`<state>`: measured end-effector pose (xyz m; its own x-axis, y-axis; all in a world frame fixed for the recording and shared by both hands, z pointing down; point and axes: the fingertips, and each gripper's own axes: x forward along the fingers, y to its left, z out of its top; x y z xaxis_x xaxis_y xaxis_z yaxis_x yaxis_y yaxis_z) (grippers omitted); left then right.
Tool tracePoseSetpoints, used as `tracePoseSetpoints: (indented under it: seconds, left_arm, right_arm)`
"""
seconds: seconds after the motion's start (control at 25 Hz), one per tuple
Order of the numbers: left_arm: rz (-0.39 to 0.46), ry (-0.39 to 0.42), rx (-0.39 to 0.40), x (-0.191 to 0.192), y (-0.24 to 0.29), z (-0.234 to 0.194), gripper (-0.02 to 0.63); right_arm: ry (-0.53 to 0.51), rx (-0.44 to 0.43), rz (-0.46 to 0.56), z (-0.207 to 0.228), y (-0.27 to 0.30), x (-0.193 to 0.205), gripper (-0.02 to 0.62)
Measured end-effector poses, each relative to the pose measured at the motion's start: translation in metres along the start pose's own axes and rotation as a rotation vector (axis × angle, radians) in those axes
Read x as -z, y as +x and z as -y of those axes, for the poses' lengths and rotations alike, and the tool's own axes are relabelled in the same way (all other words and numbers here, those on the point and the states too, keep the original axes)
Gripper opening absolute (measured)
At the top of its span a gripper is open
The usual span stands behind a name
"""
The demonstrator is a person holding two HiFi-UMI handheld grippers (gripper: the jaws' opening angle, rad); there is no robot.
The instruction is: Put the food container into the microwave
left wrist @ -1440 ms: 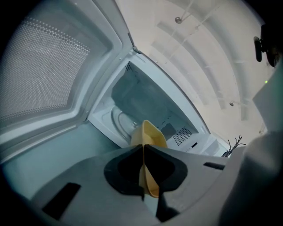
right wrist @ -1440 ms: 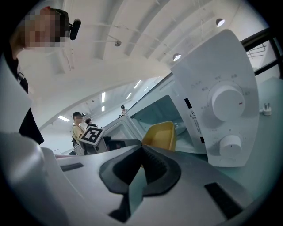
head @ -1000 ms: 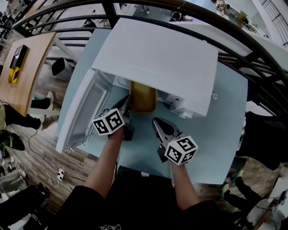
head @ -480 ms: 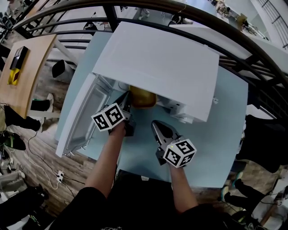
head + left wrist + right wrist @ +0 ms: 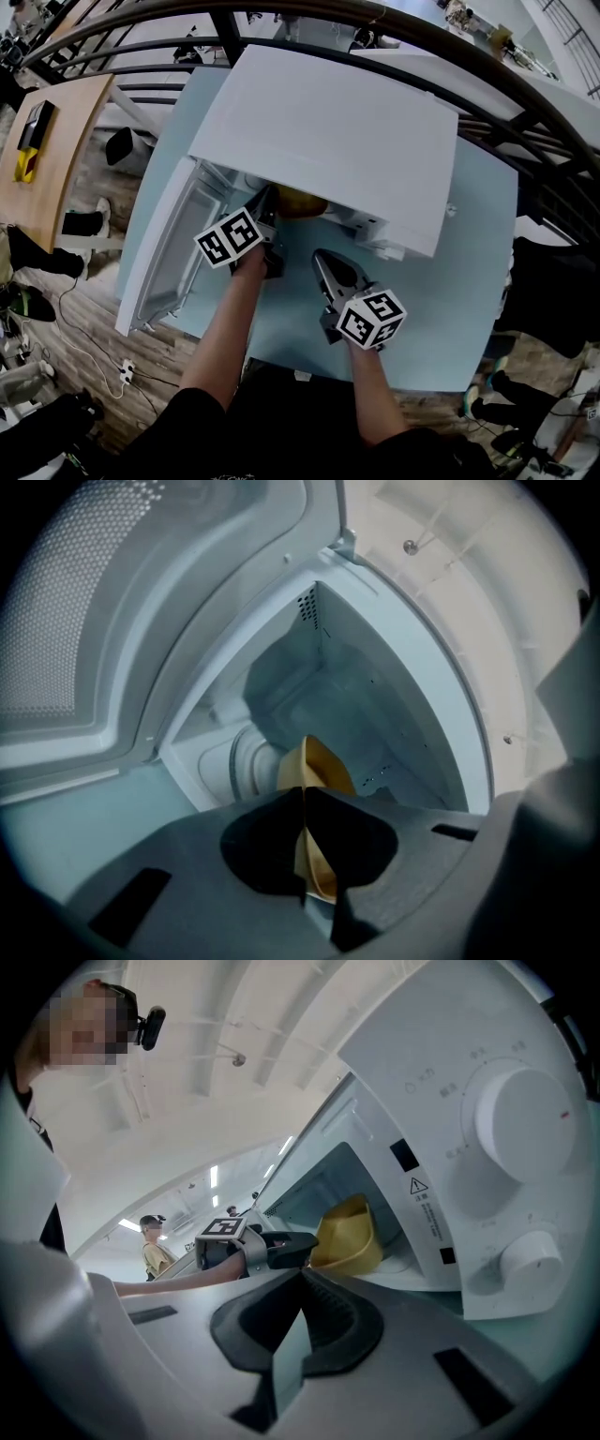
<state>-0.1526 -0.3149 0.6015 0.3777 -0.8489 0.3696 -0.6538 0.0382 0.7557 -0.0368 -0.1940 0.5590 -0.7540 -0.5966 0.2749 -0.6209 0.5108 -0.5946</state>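
Atop the pale-blue table (image 5: 469, 281): white microwave (image 5: 328, 131), front turned towards the person.
Door (image 5: 173, 248): swung wide open to the left, mesh window facing up and outward.
Control panel: right of the opening, two round knobs (image 5: 520, 1119) one above the other.
Food container (image 5: 302, 201): yellow, inside the cavity just past the opening, mostly hidden under the microwave's top in the head view.
Left gripper (image 5: 305, 803): at the opening, jaws clenched on the container's near rim.
Right gripper (image 5: 300, 1279): above the table in front of the microwave, beside the left one, jaws pressed together on nothing.
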Motion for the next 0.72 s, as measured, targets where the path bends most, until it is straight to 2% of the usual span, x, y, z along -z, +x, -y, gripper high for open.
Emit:
tracePoseSetpoints:
  seconds: [0.72]
  left_arm:
    - [0.037,-0.028,0.013,-0.016,0.026,0.000,0.021]
  right_arm:
    - [0.017,0.031,0.007,0.010,0.004,0.002,0.005]
